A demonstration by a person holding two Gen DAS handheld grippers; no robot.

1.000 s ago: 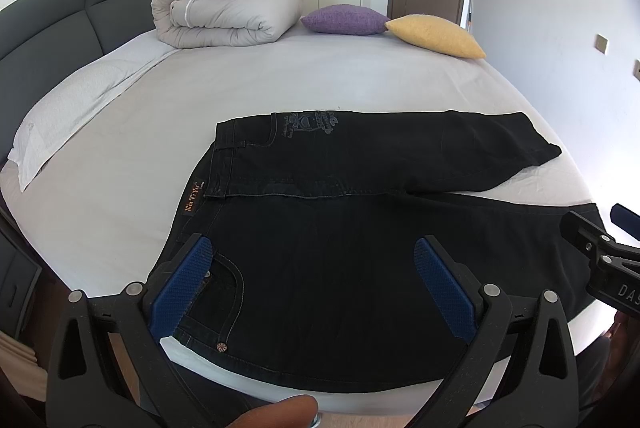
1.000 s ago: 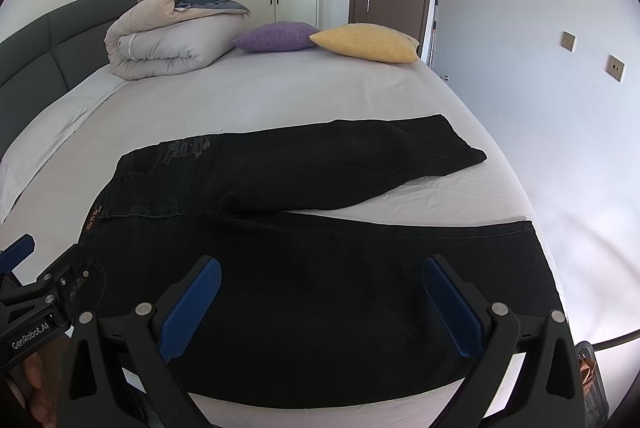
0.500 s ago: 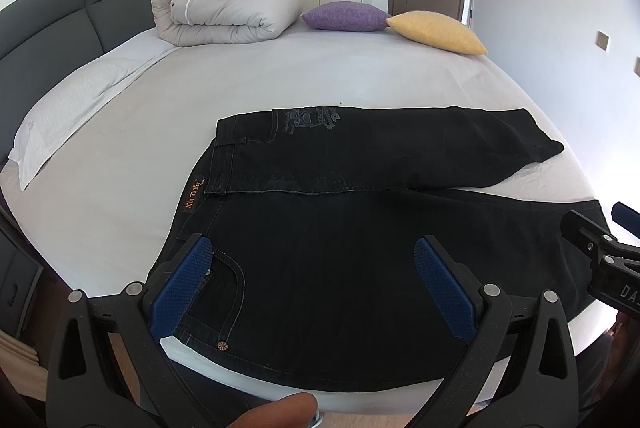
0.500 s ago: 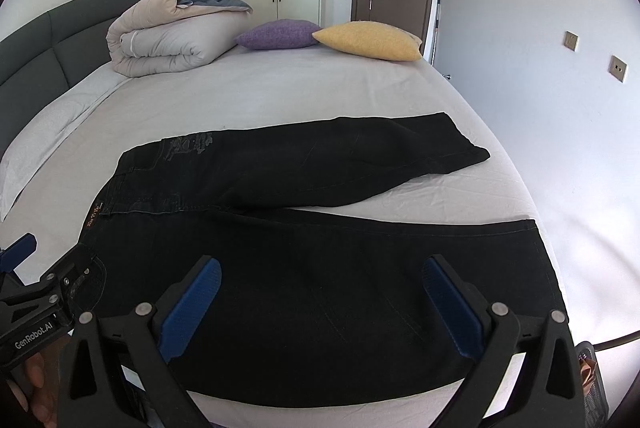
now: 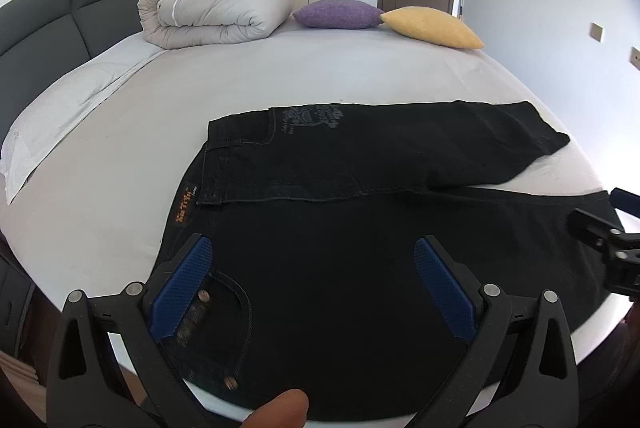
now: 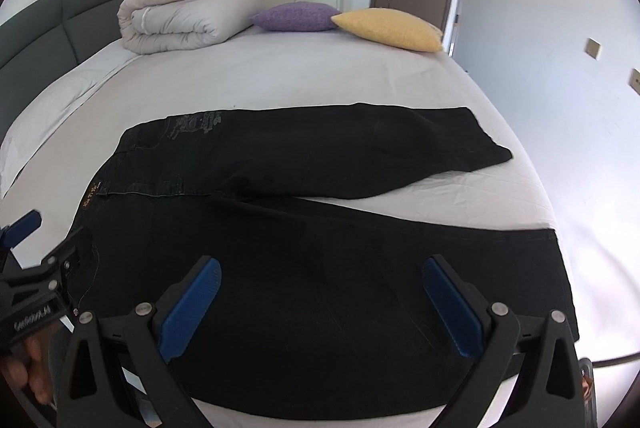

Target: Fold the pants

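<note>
A pair of black jeans (image 5: pixel 360 228) lies spread flat across the near half of a bed with a pale grey sheet (image 5: pixel 280 75). The waistband is on the left, showing a small orange-lettered label (image 5: pixel 185 207), and the two legs run to the right. The far leg angles away from the near one, leaving a wedge of bare sheet between their hems. A grey printed design (image 5: pixel 310 117) marks the far hip. The left tongs (image 5: pixel 314 282) hover just above the hip and pocket area, spread wide with nothing between their blue pads (image 5: pixel 182 288). The right tongs (image 6: pixel 320 308) hover above the near leg, also spread wide and empty. A fingertip (image 5: pixel 280 410) shows at the bottom edge of the left view. Well beyond the jeans, at the far side of the bed, sit a rolled beige and grey duvet (image 5: pixel 216 11), a purple cushion (image 5: pixel 338 13) and a yellow cushion (image 5: pixel 432 27) beside it. A dark padded headboard (image 5: pixel 52 15) runs along the left.
</note>
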